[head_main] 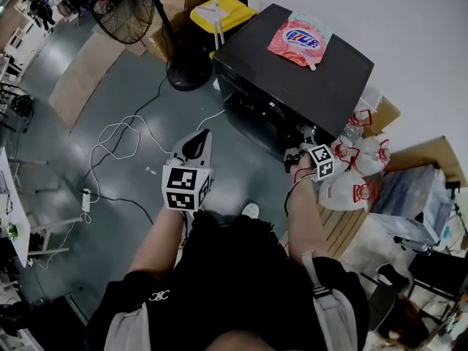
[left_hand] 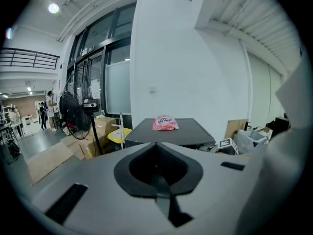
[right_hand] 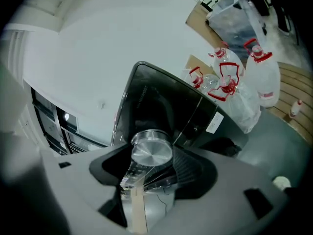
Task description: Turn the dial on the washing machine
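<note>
1. Your right gripper is the one at the washing machine; its jaws pinch the silver dial on the front panel.
2. The dial's axis runs straight along those jaws, with its flat face toward you, so the turn looks like a wrist roll.
3. Your left gripper hangs well apart from the machine, jaws pressed together on nothing.

Floor: grey-green floor; white cable looped across it; cardboard sheet lying flat
Wall: white wall on the right
Windows: tall, dark-framed windows beside the wall
Light: round ceiling lamp, lit
Furniture: fan on a stand; white table at the left edge
</note>
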Action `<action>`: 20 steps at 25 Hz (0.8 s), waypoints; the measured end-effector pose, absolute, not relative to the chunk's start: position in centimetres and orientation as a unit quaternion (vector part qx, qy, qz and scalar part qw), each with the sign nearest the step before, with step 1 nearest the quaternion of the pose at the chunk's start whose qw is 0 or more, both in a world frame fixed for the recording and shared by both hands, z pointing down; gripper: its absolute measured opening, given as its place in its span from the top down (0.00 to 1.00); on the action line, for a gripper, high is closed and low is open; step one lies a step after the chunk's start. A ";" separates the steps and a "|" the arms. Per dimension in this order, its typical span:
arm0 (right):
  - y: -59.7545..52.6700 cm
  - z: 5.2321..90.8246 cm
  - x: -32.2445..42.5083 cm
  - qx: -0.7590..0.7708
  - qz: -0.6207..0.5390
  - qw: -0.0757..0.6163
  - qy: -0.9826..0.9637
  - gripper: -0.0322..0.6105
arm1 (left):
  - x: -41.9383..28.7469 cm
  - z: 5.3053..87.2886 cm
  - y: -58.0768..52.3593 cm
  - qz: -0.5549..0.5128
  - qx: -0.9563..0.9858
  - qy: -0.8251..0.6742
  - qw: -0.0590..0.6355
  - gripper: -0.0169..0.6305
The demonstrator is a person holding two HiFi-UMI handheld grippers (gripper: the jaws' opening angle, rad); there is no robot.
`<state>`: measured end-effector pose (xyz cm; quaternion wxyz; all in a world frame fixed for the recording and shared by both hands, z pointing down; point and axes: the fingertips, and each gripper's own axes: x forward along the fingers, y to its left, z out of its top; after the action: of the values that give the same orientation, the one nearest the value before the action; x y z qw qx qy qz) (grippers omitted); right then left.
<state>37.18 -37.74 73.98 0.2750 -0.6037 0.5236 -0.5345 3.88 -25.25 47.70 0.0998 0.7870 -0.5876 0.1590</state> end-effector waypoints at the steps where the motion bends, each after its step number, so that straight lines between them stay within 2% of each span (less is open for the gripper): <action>1: -37.7 74.0 37.2 -0.602 -0.536 0.280 0.522 0.53 | 3.8 47.7 -25.2 0.159 0.787 -0.588 0.100 0.98; 4: -37.6 74.0 37.1 -0.583 -0.551 0.320 0.504 0.53 | 3.7 47.8 -25.1 0.159 0.785 -0.590 0.102 0.98; 8: -37.5 74.6 37.1 -0.524 -0.579 0.427 0.456 0.53 | 3.6 47.9 -25.2 0.164 0.785 -0.589 0.102 0.98; 10: -37.4 74.5 37.2 -0.503 -0.582 0.459 0.445 0.53 | 3.6 47.9 -25.1 0.164 0.786 -0.588 0.101 0.98; 20: -37.4 74.2 37.0 -0.481 -0.585 0.489 0.433 0.53 | 2.9 48.2 -25.0 0.164 0.782 -0.593 0.105 0.98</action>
<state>37.03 -37.40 74.20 0.4891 -0.4808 0.4334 -0.5846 2.93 -24.98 48.24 0.1053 0.7816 -0.5926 0.1638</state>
